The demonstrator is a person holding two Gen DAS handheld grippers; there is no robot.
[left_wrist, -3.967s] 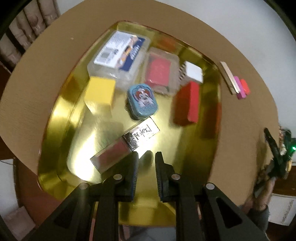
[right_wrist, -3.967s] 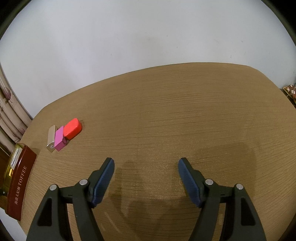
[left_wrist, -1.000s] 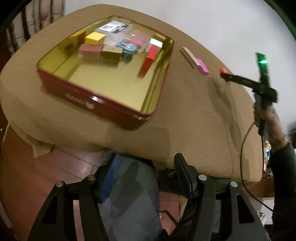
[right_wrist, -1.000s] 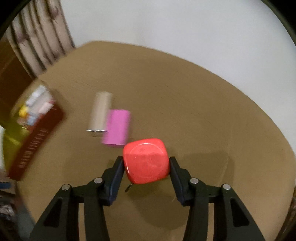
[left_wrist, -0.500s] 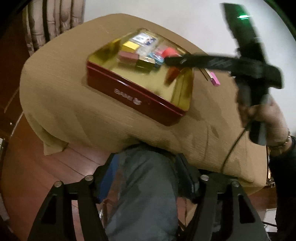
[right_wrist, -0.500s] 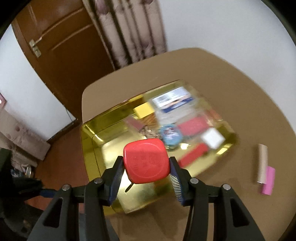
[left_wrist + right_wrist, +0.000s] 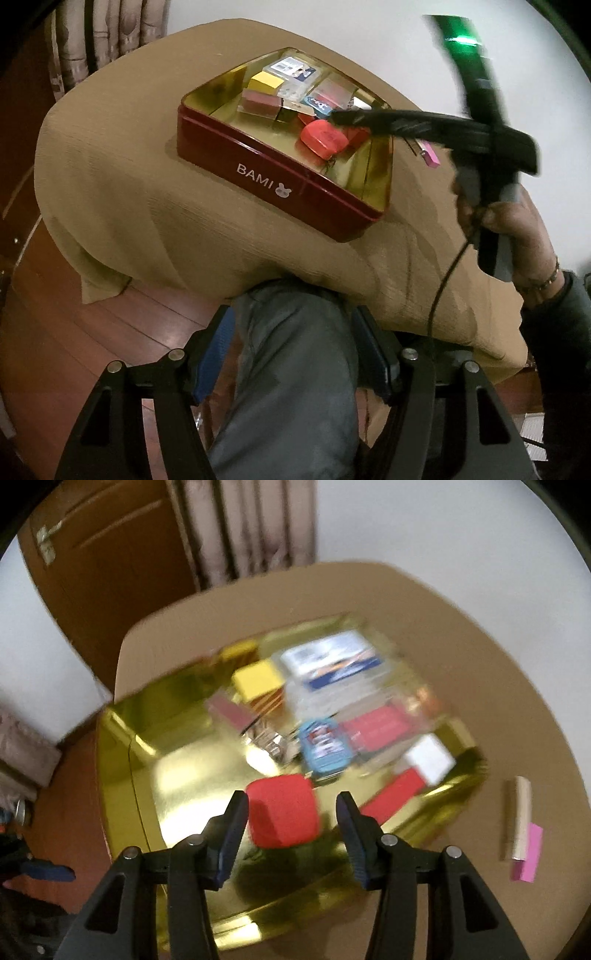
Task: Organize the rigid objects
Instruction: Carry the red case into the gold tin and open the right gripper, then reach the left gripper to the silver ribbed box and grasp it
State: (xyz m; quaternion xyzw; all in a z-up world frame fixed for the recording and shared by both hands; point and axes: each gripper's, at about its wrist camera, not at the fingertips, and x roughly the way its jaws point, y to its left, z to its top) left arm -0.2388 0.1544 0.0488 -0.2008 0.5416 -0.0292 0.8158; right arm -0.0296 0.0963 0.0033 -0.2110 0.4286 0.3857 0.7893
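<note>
A red-sided tin [image 7: 258, 162] with a gold inside [image 7: 177, 760] stands on the tan table and holds several small boxes. My right gripper [image 7: 291, 812] hovers over the tin with its jaws apart; the red rounded box [image 7: 282, 814] sits between them, free of the right pad, and shows in the left wrist view [image 7: 323, 138] below the fingers. My left gripper [image 7: 295, 354] is open and empty, low by the table edge, over a grey trouser leg. A pink block [image 7: 526, 851] and a beige block [image 7: 519, 818] lie on the table right of the tin.
In the tin lie a yellow box [image 7: 256, 679], a clear blue-labelled case [image 7: 332, 664], a blue tin [image 7: 325, 747], a red case [image 7: 380, 725], a white box [image 7: 428, 760] and a long red box [image 7: 393, 799]. A brown door and curtain stand behind. Wooden floor lies below.
My right gripper has opened over the tin and let go of the red box, which now drops or rests between the jaws. The left gripper has barely moved.
</note>
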